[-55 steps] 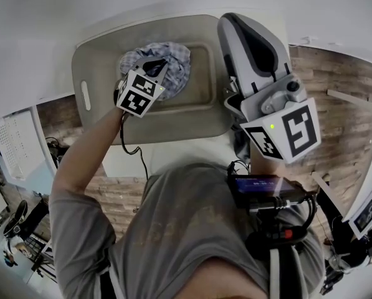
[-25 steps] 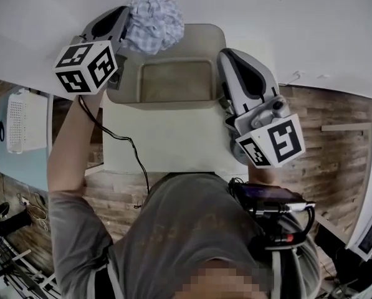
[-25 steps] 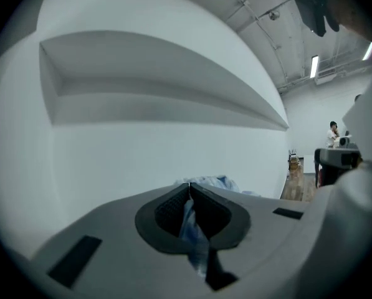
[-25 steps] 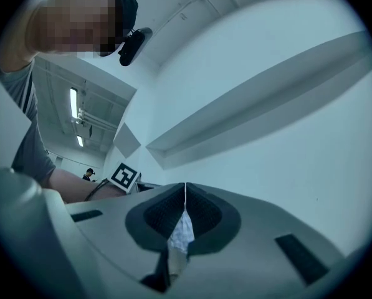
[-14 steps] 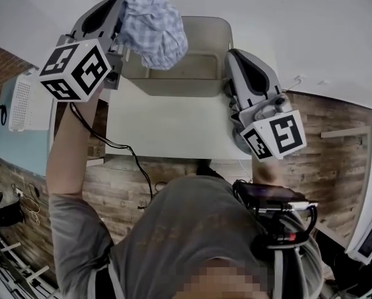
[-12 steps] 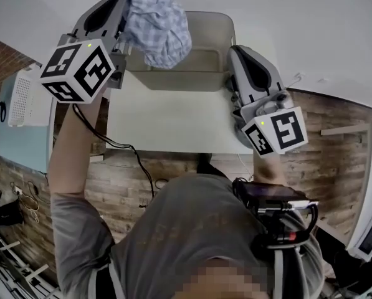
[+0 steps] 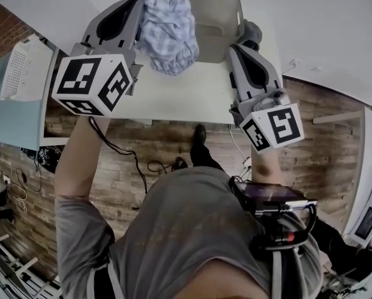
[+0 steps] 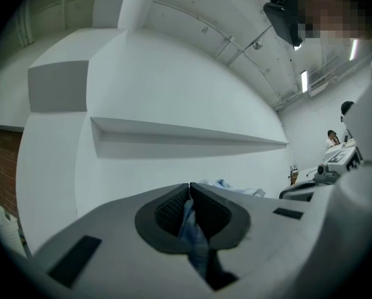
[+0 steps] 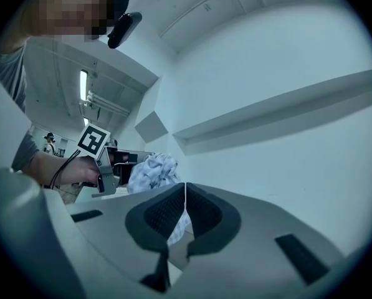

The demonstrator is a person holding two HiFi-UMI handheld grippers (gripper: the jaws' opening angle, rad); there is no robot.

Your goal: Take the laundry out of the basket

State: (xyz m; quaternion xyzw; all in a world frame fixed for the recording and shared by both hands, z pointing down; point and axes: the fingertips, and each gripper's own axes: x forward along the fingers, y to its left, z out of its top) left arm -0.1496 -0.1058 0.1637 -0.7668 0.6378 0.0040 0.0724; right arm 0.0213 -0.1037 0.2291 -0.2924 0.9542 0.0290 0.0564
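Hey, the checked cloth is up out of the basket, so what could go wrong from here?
The left gripper pinches only a thin fold of the crumpled blue-and-white checked cloth; the hanging bulk could slip free. The cloth also hangs close to the beige plastic basket, so a swing might snag its rim.

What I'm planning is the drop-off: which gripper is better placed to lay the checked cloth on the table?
Left. The left gripper is shut on the checked cloth, held up over the white table; the right gripper is shut and empty.
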